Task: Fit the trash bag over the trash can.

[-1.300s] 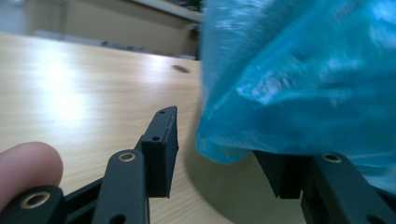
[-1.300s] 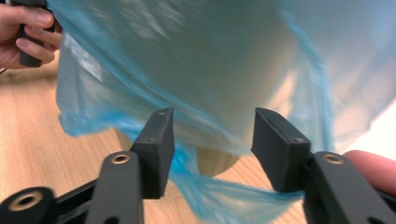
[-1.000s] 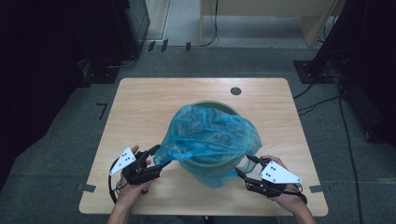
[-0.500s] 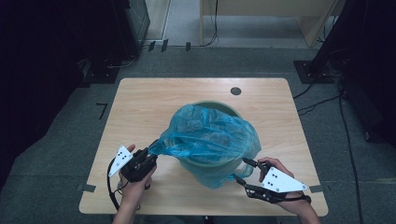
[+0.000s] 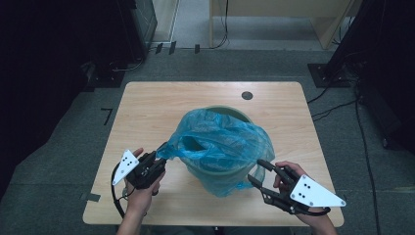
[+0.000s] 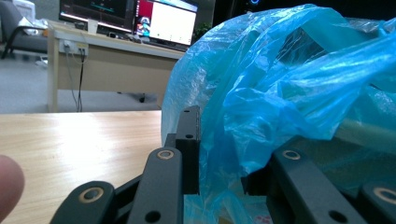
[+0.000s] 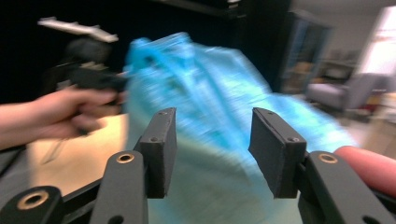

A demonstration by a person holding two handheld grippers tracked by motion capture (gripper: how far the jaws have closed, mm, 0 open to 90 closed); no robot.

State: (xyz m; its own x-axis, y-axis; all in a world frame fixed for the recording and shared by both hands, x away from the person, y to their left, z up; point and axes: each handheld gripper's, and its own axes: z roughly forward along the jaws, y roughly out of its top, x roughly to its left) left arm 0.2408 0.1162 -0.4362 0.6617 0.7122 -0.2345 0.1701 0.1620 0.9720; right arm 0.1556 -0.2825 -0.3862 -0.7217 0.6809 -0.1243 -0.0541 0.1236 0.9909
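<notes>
A green bin [image 5: 230,172] stands mid-table, lined with a crumpled blue plastic bag [image 5: 220,142] that drapes over its rim. My left gripper [image 5: 161,149] is at the bag's left edge and has just been closing. It is shut on a pulled-out fold of the bag [image 6: 280,84], which bunches between its jaws [image 6: 224,154]. My right gripper [image 5: 254,170] hovers at the bag's lower right, its jaws apart though just narrowing. In the blurred right gripper view, nothing lies between its pads [image 7: 212,140]. The bag [image 7: 210,84] sits beyond them, and the left gripper [image 7: 93,77] is farther off.
The wooden table [image 5: 147,112] has a round cable hole [image 5: 247,95] at the back right. Dark cabinets and cables ring the floor around it. A desk with monitors [image 6: 116,51] stands far behind.
The left jaws have closed on the bag's left edge and drawn it out to the left. Both hands have risen, the right one more, beside the bag.
</notes>
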